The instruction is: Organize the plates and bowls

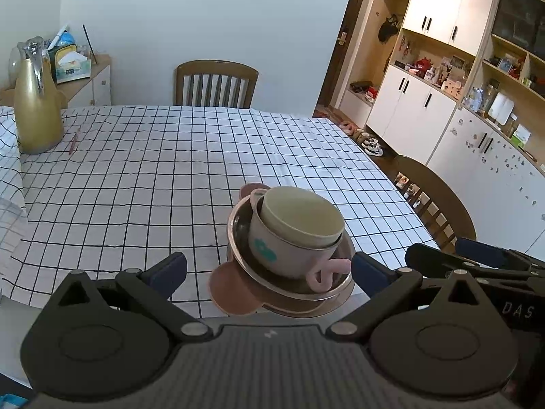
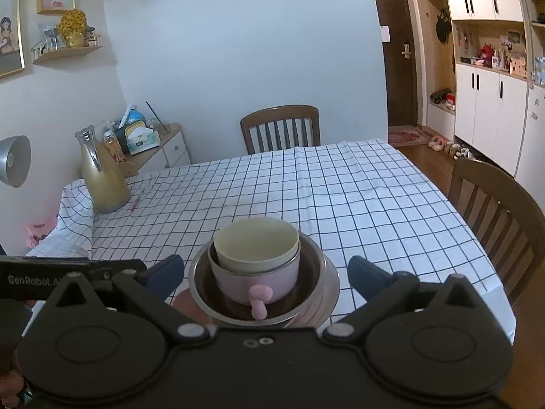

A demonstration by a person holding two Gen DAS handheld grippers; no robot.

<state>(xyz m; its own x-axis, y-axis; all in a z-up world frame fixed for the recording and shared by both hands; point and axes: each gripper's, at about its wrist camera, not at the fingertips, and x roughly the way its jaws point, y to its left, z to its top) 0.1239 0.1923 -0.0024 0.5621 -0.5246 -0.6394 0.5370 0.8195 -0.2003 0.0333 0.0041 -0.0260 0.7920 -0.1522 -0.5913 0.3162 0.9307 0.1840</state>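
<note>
A stack of dishes stands near the front edge of the checked table [image 1: 136,177]. A cream bowl [image 1: 303,218] sits inside a pink cup [image 1: 282,252] with a curly handle, in a steel bowl [image 1: 289,286], on a brown plate with ears [image 1: 231,293]. The stack also shows in the right wrist view: cream bowl [image 2: 257,243], pink cup [image 2: 255,283], steel bowl [image 2: 204,289]. My left gripper [image 1: 269,269] is open, its jaws either side of the stack. My right gripper [image 2: 264,272] is open and frames the stack the same way, touching nothing.
A gold jug [image 1: 35,109] stands at the table's far left, a red pen [image 1: 73,141] beside it. Wooden chairs stand at the far side [image 1: 216,83] and the right side [image 1: 436,201]. White cabinets [image 1: 442,109] line the right wall.
</note>
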